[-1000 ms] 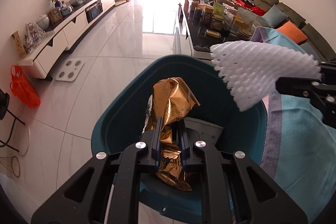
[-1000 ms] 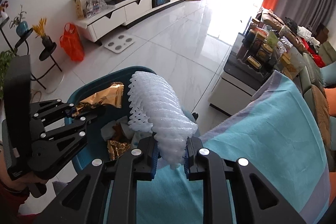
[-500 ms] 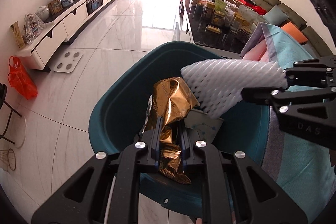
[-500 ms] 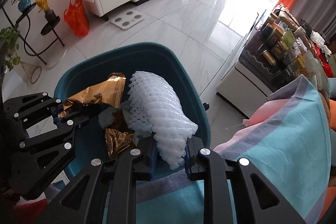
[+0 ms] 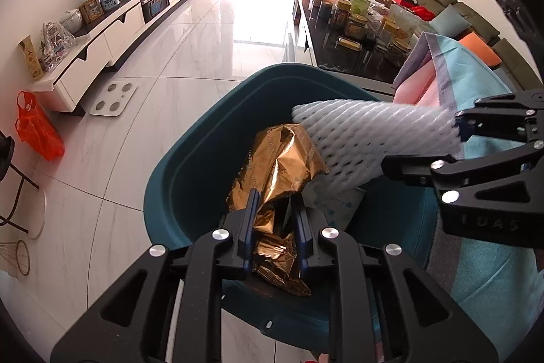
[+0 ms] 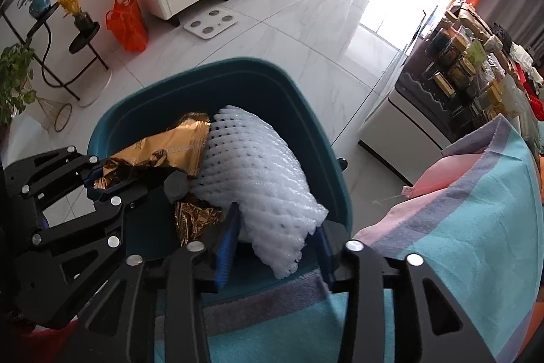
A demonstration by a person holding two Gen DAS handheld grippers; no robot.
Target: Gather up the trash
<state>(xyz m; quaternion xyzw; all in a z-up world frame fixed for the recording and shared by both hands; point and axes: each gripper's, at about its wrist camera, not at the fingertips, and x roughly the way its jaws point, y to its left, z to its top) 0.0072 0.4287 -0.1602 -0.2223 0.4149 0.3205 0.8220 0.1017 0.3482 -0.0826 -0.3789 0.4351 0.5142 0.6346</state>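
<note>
A teal bin (image 5: pixel 190 165) stands on the floor by the table edge; it also shows in the right wrist view (image 6: pixel 272 80). My left gripper (image 5: pixel 273 220) is over the bin with its fingers spread slightly, and a gold foil wrapper (image 5: pixel 278 165) sits loosely between them. My right gripper (image 6: pixel 277 244) is open over the bin. The white foam net (image 6: pixel 258 172) lies between its spread fingers, leaning on the gold wrapper (image 6: pixel 170 148). More wrappers and paper lie inside the bin.
A teal and pink cloth (image 6: pixel 459 227) covers the table at the right. A dark coffee table with jars (image 5: pixel 357 33) stands behind the bin. A white TV cabinet (image 5: pixel 112 33), a scale (image 5: pixel 114 94) and an orange bag (image 5: pixel 37 131) are at the left.
Both grippers moved lower over the bin. The right fingers spread open and released the foam net. The left fingers loosened around the gold wrapper.
</note>
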